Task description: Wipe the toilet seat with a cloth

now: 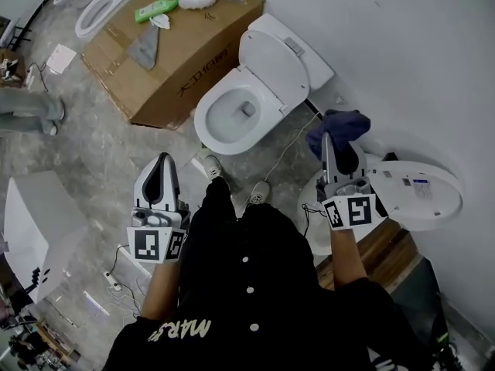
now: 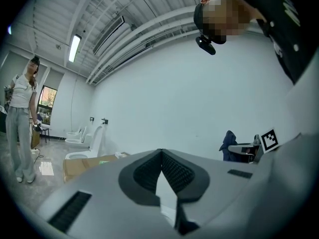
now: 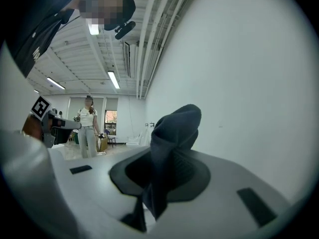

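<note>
Both grippers held up: right gripper [image 1: 328, 147] clamps blue cloth [image 1: 340, 126]; left gripper [image 1: 162, 165] closed, empty; toilet seat [image 1: 209, 126] ahead, apart.

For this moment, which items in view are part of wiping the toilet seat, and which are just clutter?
In use:
blue cloth, clamped in the right tool
white toilet, lid up

Lying about or idle:
cardboard box, with a green bottle on it
left tool, shut and empty
</note>
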`<state>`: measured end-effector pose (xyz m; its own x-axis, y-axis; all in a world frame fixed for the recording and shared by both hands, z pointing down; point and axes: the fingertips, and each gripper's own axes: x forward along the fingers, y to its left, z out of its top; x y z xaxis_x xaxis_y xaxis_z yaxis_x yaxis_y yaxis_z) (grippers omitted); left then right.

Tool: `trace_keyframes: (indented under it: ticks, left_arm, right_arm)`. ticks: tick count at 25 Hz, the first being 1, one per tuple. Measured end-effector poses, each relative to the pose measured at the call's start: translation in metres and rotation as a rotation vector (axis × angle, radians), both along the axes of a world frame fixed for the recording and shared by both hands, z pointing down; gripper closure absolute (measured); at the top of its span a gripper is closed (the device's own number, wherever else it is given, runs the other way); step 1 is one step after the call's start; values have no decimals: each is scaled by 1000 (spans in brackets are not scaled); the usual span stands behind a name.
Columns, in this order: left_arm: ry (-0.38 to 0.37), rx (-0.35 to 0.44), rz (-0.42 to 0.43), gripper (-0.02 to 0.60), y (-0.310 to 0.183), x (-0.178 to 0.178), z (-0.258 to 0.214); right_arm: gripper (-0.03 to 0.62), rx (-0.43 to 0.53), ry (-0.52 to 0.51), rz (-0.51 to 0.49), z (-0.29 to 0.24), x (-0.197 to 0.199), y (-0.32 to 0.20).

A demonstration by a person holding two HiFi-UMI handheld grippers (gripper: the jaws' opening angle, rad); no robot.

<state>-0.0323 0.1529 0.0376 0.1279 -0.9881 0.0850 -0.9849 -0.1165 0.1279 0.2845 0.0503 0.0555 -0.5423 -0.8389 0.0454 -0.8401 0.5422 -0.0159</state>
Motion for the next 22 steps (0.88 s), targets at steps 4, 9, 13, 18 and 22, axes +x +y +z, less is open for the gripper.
trace_keyframes:
  ticks: [4, 9, 13, 18, 22]
  left_arm:
    - [7, 9, 54, 571, -27, -14, -4]
    - [27, -21, 76, 571, -44, -38, 7]
    - [28, -52, 100, 571, -57, -53, 21]
    - [28, -96, 140, 571, -73, -61, 42]
    - [26, -110, 180, 571, -88, -63, 64]
  right_arm:
    - [526, 0, 24, 8, 1, -21, -16]
    - [526, -26, 69, -8, 17, -53, -31]
    - [526, -39, 130, -41, 37, -80, -51]
    - [526, -64, 205, -81, 69, -104, -76]
    - [526, -62, 261, -112, 101, -122, -100]
